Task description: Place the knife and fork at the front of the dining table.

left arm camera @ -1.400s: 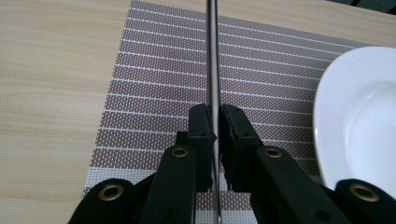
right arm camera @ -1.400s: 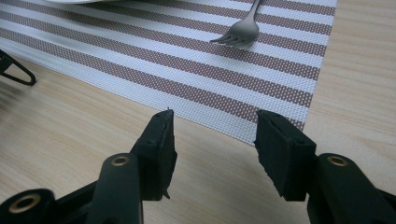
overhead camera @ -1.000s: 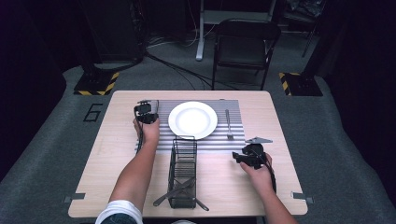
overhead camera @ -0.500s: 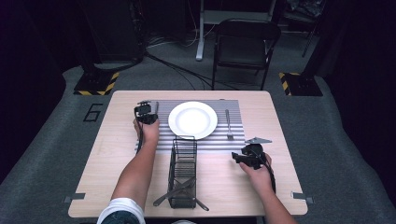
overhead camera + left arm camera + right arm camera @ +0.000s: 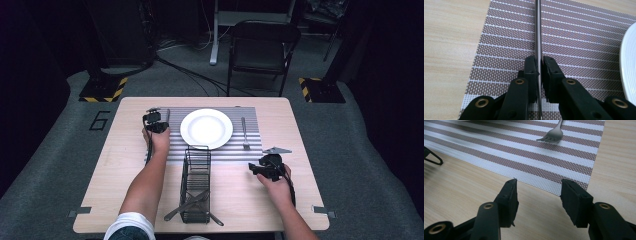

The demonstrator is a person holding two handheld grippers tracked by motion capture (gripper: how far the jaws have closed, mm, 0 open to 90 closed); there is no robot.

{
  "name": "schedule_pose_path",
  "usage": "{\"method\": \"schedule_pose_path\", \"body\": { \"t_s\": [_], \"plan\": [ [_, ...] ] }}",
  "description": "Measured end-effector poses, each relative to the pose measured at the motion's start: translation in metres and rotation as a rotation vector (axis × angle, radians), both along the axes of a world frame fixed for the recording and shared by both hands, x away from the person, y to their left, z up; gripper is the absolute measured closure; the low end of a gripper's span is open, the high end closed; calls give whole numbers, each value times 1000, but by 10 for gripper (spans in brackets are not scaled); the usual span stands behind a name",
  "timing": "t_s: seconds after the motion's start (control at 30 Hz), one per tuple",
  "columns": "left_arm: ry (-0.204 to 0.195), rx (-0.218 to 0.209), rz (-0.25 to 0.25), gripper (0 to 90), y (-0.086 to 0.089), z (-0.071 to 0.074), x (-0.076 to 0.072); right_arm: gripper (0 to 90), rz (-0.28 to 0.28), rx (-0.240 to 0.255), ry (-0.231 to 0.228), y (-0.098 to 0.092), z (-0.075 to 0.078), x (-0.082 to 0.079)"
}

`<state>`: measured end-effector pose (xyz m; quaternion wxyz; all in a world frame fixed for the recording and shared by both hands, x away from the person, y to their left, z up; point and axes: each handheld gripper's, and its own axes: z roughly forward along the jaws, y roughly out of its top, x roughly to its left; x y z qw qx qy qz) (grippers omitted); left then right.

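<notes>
Pinched tight on a thin metal knife (image 5: 538,32), the left gripper (image 5: 540,65) has its jaws over the striped placemat (image 5: 506,42), near that mat's left edge and just left of the white plate (image 5: 206,128). Spread wide with nothing between them, the right gripper (image 5: 538,195) jaws hover over bare table (image 5: 461,185) off the mat's near right corner, where a fork (image 5: 552,134) lies. A wire caddy (image 5: 196,182) stands at the table's near edge.

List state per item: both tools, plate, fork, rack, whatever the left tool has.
left tool: shut on the knife
knife: flat on the placemat, left of the plate, pinched edge-on
right tool: open, empty, over bare table
plate: empty, centred on the placemat
fork: lying flat, right of the plate, untouched
wire rack: upright, utensils lying at its near end
</notes>
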<state>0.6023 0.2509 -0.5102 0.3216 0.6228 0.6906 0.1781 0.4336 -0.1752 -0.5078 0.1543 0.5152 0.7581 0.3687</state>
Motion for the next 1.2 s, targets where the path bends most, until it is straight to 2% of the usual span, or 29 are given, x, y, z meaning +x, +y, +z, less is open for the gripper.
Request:
{"method": "schedule_pose_path", "body": {
  "t_s": [0.23, 0.33, 0.53, 0.67, 0.77, 1.07, 1.2],
  "plan": [
    [3, 2, 9, 809, 2, 1, -1, 472, 9, -7, -4, 0, 0, 0],
    [2, -18, 11, 796, 7, 0, -1, 472, 7, -6, -4, 0, 0, 1],
    [3, -6, -2, 791, 7, 0, -2, 472, 12, -12, -6, 0, 0, 1],
    [-11, -41, 11, 730, 10, 1, -2, 472, 9, -8, -6, 0, 0, 1],
    [-18, -35, 11, 714, 11, 2, -3, 472, 11, -11, -7, 0, 0, 1],
    [-44, -52, -5, 571, 27, 16, -13, 472, 10, -12, -11, -1, 1, 1],
    [-70, -30, -33, 528, 33, 25, -20, 471, 3, -12, -8, 1, 1, 1]
  ]
}}
